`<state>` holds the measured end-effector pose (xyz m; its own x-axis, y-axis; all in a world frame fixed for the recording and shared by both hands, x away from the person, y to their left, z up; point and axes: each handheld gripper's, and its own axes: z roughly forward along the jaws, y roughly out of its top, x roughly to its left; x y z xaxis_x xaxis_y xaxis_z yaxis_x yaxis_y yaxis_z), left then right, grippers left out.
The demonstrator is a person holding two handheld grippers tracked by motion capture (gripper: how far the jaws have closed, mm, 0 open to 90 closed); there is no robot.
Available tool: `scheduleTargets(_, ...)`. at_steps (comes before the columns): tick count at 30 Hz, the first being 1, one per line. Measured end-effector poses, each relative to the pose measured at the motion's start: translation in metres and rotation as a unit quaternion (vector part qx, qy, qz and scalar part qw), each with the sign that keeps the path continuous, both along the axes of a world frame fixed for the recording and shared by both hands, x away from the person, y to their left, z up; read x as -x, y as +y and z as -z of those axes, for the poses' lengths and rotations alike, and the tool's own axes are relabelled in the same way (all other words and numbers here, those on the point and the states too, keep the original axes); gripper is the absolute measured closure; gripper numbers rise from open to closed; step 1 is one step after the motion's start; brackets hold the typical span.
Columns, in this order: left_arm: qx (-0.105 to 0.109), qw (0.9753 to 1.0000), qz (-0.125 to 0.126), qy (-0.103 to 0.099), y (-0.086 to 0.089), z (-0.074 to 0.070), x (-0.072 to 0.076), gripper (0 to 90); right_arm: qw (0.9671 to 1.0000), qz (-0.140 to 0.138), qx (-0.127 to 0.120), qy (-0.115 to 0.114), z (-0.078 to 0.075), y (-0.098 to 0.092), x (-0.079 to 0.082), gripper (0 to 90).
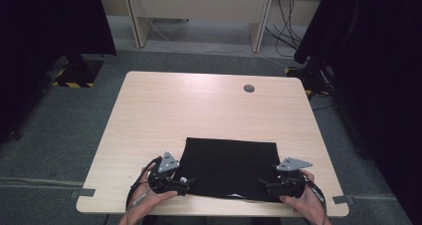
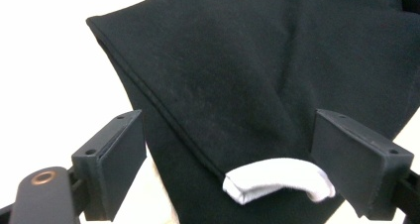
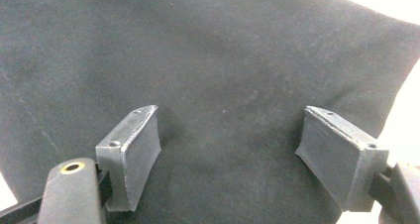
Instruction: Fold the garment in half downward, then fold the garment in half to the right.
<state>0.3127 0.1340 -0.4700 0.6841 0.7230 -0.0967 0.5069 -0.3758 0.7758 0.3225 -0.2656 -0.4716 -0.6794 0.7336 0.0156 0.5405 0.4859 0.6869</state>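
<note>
Left tongs [image 2: 228, 159] straddle black cloth [image 2: 277, 70]'s white band [image 2: 277, 179], perhaps a cuff.

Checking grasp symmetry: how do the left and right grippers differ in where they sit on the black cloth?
The left gripper sits at the black cloth's near left corner, a white tab between its jaws; the right gripper is at the near right corner, with plain black fabric between its jaws. Left shows a hemmed edge; right doesn't. Both are open, low over the table.

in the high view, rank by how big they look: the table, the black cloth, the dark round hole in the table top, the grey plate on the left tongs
1. table
2. black cloth
3. grey plate on the left tongs
4. round hole; it lies farther from the camera, so this last ranking is less sure.
</note>
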Motion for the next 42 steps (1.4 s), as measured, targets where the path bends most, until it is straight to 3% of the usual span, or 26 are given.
scheduleTargets(5,0.01,0.9999,0.004,-0.002,0.003,0.0,0.0,11.9,0.9999,-0.011,0.005,0.001,-0.001,-0.006,0.0,24.4)
scheduleTargets(15,0.025,0.9995,0.014,0.013,0.003,0.004,0.002,8.2,0.9998,-0.019,0.005,0.0,-0.001,-0.028,-0.005,25.6)
scheduleTargets(23,0.019,0.9997,0.002,0.013,0.008,0.004,0.006,2.2,1.0,0.0,0.007,-0.004,-0.001,-0.05,-0.01,25.7)
scheduleTargets(35,0.01,0.9998,0.006,0.013,0.008,0.008,0.005,2.1,0.9998,-0.019,0.005,-0.007,-0.001,-0.072,-0.024,25.8)
scheduleTargets(42,0.012,0.9998,0.015,0.007,0.003,0.007,0.008,2.1,0.9999,-0.015,0.002,-0.008,-0.001,-0.072,-0.025,25.8)
